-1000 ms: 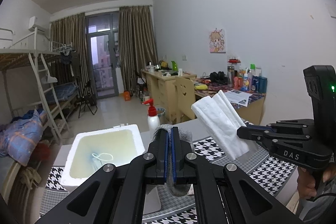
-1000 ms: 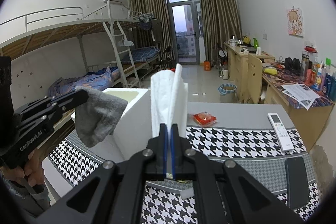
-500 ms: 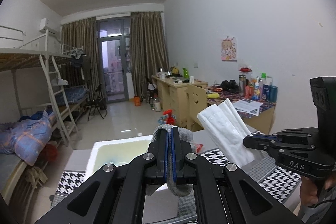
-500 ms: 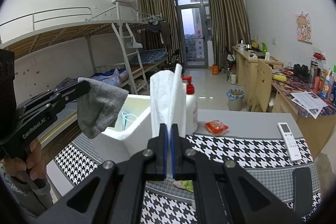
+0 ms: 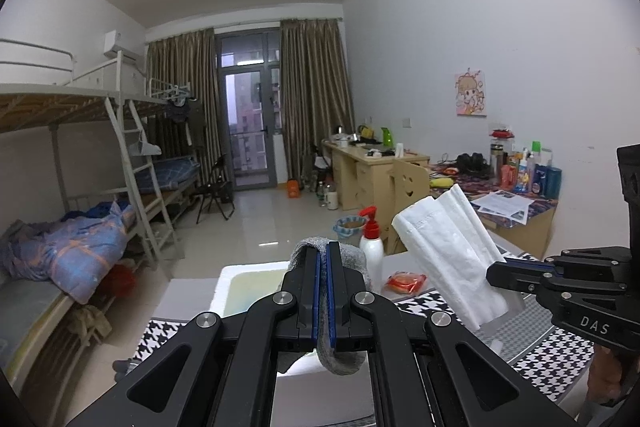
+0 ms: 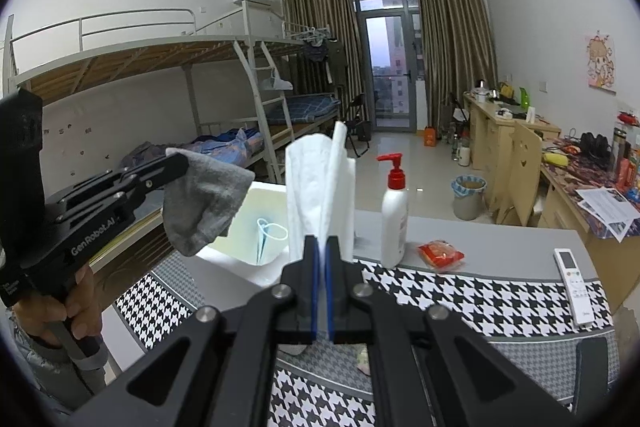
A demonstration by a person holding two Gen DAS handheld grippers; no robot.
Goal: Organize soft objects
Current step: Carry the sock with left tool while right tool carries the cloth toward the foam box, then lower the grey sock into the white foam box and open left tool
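My left gripper (image 5: 323, 255) is shut on a grey sock (image 5: 345, 359), held in the air above the white foam box (image 5: 240, 287). In the right wrist view the left gripper (image 6: 182, 163) holds the sock (image 6: 204, 203) hanging at the left of the box (image 6: 240, 223). My right gripper (image 6: 320, 247) is shut on a folded white tissue pack (image 6: 316, 195), upright above the table. In the left wrist view the right gripper (image 5: 494, 273) holds the pack (image 5: 448, 259) at the right. A light blue face mask (image 6: 266, 231) lies inside the box.
A white pump bottle with a red top (image 6: 394, 215), a red snack packet (image 6: 440, 253) and a white remote (image 6: 572, 279) lie on the table with the houndstooth cloth (image 6: 460, 295). Bunk beds (image 6: 160, 67) stand left, desks (image 6: 504, 135) right.
Both grippers have risen with their loads. The box and table now sit lower in both views, and the pump bottle has come into the right wrist view.
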